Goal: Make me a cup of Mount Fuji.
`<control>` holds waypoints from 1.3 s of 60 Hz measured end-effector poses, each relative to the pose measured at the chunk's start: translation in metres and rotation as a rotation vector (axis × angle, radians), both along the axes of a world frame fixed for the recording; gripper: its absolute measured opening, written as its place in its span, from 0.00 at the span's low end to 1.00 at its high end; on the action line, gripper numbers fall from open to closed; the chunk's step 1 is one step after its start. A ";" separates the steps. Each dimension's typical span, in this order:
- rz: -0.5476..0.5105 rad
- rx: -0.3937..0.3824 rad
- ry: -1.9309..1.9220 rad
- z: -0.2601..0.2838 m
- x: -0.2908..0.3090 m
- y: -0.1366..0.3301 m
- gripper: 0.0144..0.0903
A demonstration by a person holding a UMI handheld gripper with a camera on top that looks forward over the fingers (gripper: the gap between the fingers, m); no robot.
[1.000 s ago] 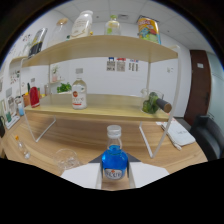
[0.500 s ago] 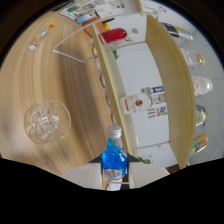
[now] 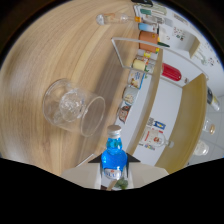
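Gripper view, rolled hard over: wooden tabletop [image 3: 45,65] filling one side, shelf unit [image 3: 197,107] turned on end along the other. Gripper [image 3: 114,176] clenched on a blue liquid bottle [image 3: 113,159], both white fingers pressing its sides, silver cap pointing ahead. Cap apparently on, though hard to confirm. Just ahead of the cap, slightly to one side, a clear glass tumbler [image 3: 72,106] packed with ice, standing on the wood, apart from the bottle. Farther off along the tabletop, a second clear glass item [image 3: 111,19], too small to identify. On the shelves: a red bottle [image 3: 171,72], a clear labelled bottle [image 3: 154,137], assorted jars and small containers.

Likely step: tipping the blue bottle toward the iced tumbler for the pour, so early in the drink.

Risks from here: mouth not lined up over the rim, sending blue liquid onto the wood; too steep a tilt, splashing off the ice; bottle slipping in the grip while tilted; neck knocking the tumbler; a cap not removed, meaning no pour at all.
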State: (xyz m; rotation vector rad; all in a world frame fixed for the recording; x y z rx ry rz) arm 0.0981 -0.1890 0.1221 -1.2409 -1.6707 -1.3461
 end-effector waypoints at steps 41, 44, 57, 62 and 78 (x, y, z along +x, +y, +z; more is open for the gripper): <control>-0.520 0.000 1.714 -0.017 0.129 -0.045 0.29; -0.564 -0.019 1.740 -0.038 0.141 -0.043 0.29; -0.683 -0.111 1.758 -0.090 0.169 -0.040 0.29; -0.679 -0.130 1.782 -0.091 0.170 -0.035 0.29; -0.764 -0.220 1.752 -0.110 0.167 -0.041 0.29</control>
